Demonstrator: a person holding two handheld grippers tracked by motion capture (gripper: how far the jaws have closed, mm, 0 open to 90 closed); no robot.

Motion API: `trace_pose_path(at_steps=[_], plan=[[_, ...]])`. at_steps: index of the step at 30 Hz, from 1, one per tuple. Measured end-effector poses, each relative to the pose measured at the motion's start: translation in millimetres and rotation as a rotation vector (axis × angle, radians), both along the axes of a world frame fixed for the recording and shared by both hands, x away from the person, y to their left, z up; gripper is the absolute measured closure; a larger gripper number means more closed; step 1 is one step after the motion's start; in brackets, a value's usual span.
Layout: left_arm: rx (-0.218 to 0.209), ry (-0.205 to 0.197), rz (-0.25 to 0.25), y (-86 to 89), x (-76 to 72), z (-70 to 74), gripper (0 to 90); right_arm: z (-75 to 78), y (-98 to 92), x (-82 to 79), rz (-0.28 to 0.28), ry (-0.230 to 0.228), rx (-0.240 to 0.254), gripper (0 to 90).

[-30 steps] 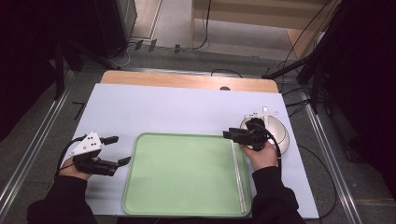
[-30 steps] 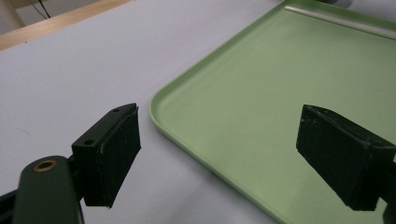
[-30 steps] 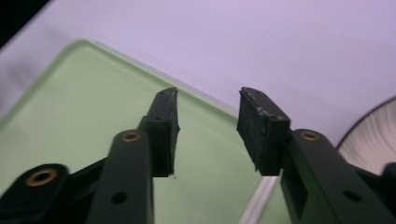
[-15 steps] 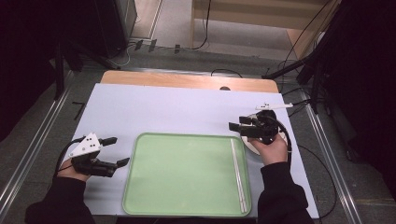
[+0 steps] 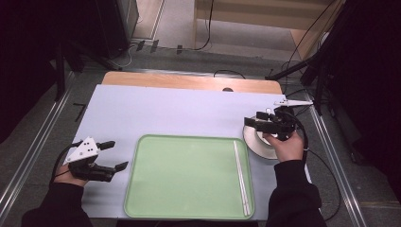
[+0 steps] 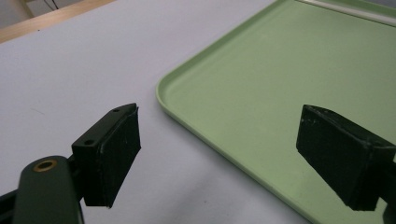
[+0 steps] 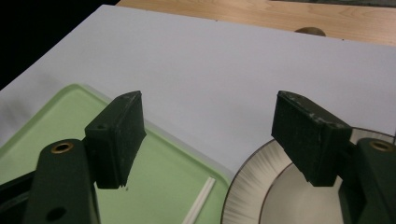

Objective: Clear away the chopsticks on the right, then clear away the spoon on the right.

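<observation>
The right gripper (image 5: 257, 124) hangs above the plate (image 5: 255, 144), its jaws spread with nothing between them; they have just been opening. In the right gripper view the plate (image 7: 254, 186) sits directly below the jaws, cut off by the picture's lower edge and partly hidden behind the right jaw. Beside it, to the gripper's left, the chopsticks (image 5: 240, 176) lie along the tray's (image 5: 184, 208) right edge; only a short white end (image 7: 201, 200) shows in that view. The left gripper (image 5: 112, 155) rests released just off the tray's left rim (image 6: 187, 121), empty. Farther off, a dark round spot (image 5: 228, 89) on the wooden table edge is too small to identify. No writing is legible anywhere.
</observation>
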State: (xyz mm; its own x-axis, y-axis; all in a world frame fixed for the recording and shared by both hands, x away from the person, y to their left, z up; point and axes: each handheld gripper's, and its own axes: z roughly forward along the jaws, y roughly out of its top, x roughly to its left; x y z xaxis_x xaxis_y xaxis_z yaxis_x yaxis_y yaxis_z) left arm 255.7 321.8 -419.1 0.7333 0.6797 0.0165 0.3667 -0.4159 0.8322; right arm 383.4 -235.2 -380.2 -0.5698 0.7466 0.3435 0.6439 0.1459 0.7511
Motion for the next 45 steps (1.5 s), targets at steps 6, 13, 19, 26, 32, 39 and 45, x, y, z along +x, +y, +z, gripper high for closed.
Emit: trace_pose_path(at_steps=[6, 13, 19, 26, 32, 39, 45], plan=[[0.005, 0.004, -0.005, -0.5, 0.5, -1.3, 13.5, 0.2, -11.5, 4.1, -0.023, 0.004, 0.003, 26.4], [-0.002, 0.006, -0.011, 2.1, 2.3, -3.7, 13.5, 3.3, -28.9, 16.8, -0.067, 0.007, -0.007, 28.0], [-0.002, 0.005, -0.002, 2.1, 1.1, -2.7, 13.5, 3.4, -46.3, 29.6, -0.12, 0.0, -0.008, 30.9], [0.01, 0.002, -0.005, 0.6, -1.2, -1.5, 13.5, -11.3, -60.3, 39.7, -0.164, 0.047, -0.016, 33.1], [0.015, 0.01, -0.006, 0.1, 0.1, -3.6, 13.5, -17.7, -63.7, 44.6, -0.176, 0.051, -0.048, 40.7], [0.024, 0.012, -0.001, 1.2, -1.5, -3.3, 13.5, -26.3, -66.3, 52.3, -0.202, 0.067, -0.055, 47.9], [0.019, 0.011, 0.002, 1.9, -3.3, -3.4, 13.5, -34.8, -65.1, 58.7, -0.207, 0.106, -0.071, 52.3]])
